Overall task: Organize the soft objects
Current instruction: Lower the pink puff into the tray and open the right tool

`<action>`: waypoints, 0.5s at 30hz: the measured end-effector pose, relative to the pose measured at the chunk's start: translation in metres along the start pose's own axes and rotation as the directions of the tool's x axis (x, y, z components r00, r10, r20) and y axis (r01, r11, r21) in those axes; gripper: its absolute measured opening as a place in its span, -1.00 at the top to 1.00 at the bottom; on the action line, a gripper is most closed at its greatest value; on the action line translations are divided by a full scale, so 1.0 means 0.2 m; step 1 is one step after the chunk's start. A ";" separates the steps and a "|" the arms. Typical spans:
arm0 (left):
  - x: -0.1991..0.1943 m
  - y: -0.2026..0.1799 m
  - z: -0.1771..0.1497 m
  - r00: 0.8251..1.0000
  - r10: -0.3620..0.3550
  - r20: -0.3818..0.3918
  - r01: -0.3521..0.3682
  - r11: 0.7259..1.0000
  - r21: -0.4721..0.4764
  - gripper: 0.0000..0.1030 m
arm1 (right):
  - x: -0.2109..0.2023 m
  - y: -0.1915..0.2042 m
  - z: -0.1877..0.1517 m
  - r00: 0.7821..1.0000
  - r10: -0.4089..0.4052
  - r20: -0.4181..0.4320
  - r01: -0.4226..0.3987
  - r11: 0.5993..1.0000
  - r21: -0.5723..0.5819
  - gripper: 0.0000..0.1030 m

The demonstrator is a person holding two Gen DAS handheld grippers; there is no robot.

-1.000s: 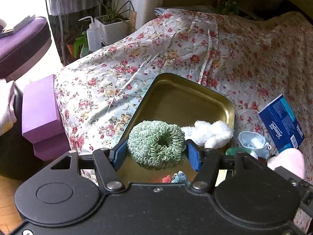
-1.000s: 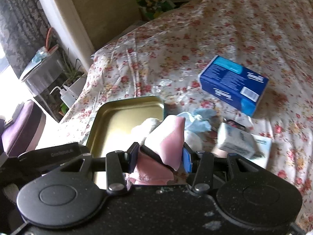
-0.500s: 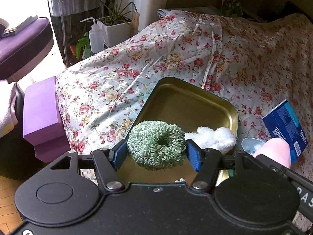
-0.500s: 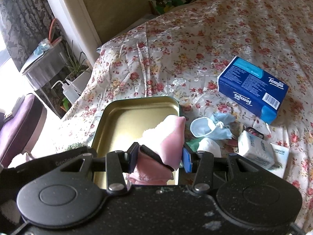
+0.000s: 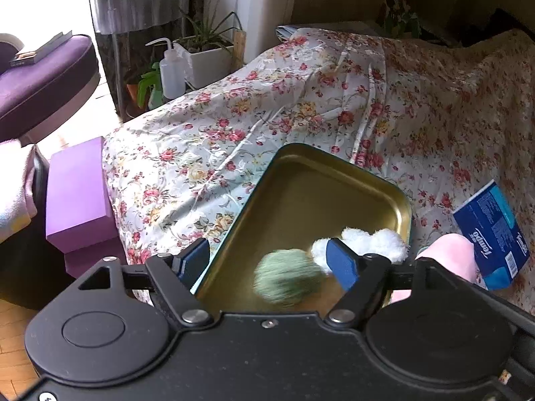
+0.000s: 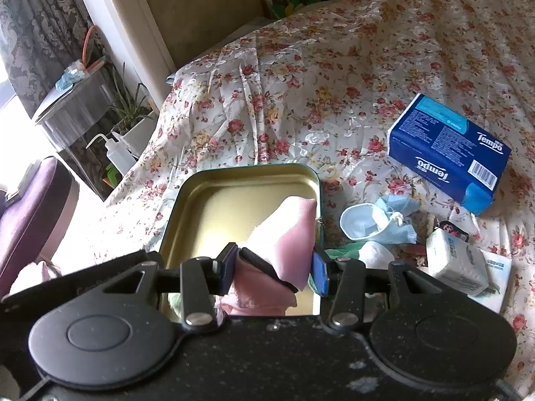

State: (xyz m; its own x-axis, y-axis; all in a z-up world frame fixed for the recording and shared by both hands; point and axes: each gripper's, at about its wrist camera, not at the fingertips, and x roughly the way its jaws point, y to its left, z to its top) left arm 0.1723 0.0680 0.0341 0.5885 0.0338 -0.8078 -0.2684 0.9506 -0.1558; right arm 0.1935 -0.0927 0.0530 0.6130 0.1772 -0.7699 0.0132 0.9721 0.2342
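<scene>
Your left hand-held gripper [image 5: 269, 259] is spread wide; the blurred green scrunchie [image 5: 287, 275] sits loose between its fingers over the tin [image 5: 301, 180]. Your right hand-held gripper [image 6: 274, 265] pinches the pink cloth [image 6: 287, 230] above the tin [image 6: 214, 207] on the bed [image 6: 334, 83].

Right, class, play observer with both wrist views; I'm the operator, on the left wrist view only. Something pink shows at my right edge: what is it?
Observer: A pink cloth, clamped in the right gripper.
Operator: Anything soft outside the gold tin that I miss?
Observer: A light blue face mask lies on the bedspread, just right of the gold tin.
Operator: More?
Observer: A small white tissue pack lies in front of the Tempo box.
</scene>
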 end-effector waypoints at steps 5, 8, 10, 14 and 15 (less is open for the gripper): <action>0.00 0.03 0.01 1.000 0.001 -0.001 -0.001 1.000 -0.025 -0.40 | 0.02 0.00 0.01 1.000 -0.019 0.020 0.019 1.000 0.001 -0.10; -0.01 0.02 0.00 1.000 0.007 0.004 -0.007 1.000 -0.013 -0.40 | 0.01 -0.01 0.00 1.000 -0.020 0.019 0.020 1.000 -0.001 -0.10; -0.01 0.01 0.00 1.000 0.005 0.003 -0.005 1.000 -0.012 -0.40 | 0.00 -0.02 -0.01 1.000 -0.023 0.020 0.023 1.000 -0.006 -0.10; -0.01 0.02 0.00 1.000 0.008 0.001 -0.008 1.000 -0.016 -0.41 | -0.03 -0.04 -0.03 0.999 -0.032 0.022 0.032 0.999 -0.003 -0.15; -0.01 0.02 0.00 1.000 0.007 0.000 -0.007 1.000 -0.017 -0.41 | -0.04 -0.05 -0.04 0.999 -0.035 0.023 0.035 0.999 -0.001 -0.17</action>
State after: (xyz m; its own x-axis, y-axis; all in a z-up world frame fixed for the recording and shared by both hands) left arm 0.1703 0.0715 0.0340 0.5866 0.0407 -0.8089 -0.2858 0.9449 -0.1597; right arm 0.1828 -0.1030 0.0528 0.6300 0.1398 -0.7639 0.0337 0.9778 0.2067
